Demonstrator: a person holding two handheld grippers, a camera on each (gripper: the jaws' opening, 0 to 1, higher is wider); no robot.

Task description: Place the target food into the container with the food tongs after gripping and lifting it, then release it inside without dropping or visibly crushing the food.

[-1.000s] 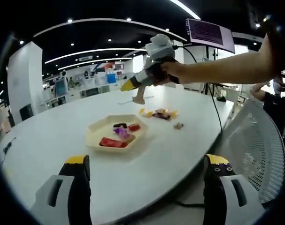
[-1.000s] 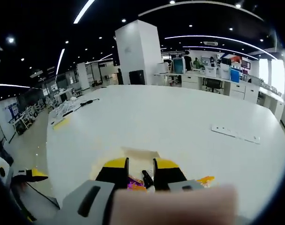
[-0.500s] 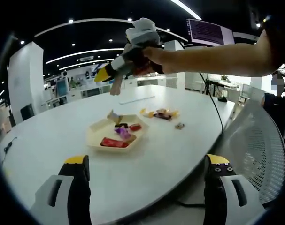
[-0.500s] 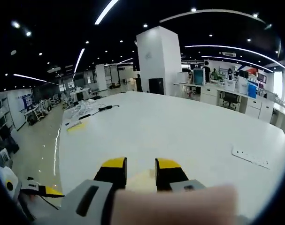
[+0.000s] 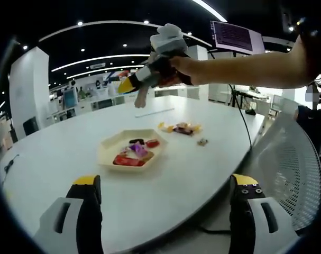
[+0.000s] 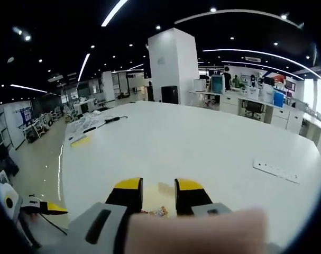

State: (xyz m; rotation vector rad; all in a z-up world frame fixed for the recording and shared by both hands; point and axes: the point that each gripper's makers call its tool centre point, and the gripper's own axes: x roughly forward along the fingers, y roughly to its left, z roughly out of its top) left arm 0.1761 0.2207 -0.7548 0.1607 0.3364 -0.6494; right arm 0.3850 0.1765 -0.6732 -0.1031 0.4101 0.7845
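Note:
A cream hexagonal tray (image 5: 108,150) sits mid-table and holds several food pieces, among them a red one (image 5: 126,160) and a purple one (image 5: 137,150). Above and behind it, a hand holds my right gripper (image 5: 129,84), shut on pale food tongs (image 5: 141,97) that hang down from its yellow tips. I cannot tell whether the tong tips hold any food. In the right gripper view the right gripper (image 6: 159,186) has its jaws close together, with a pale strip between them. My left gripper (image 5: 165,181) stands wide open near the table's front edge, gripping nothing.
Loose wrapped food (image 5: 179,127) and a small piece (image 5: 201,142) lie right of the tray. A white mesh chair back (image 5: 290,164) stands at the right. A white strip (image 6: 275,171) lies on the table. The left gripper (image 6: 46,207) shows at the lower left.
The right gripper rose from low over the table's far side with the tongs, swung left, then drifted slightly right. A pale piece seen at the tray's far rim half a second ago is gone from there.

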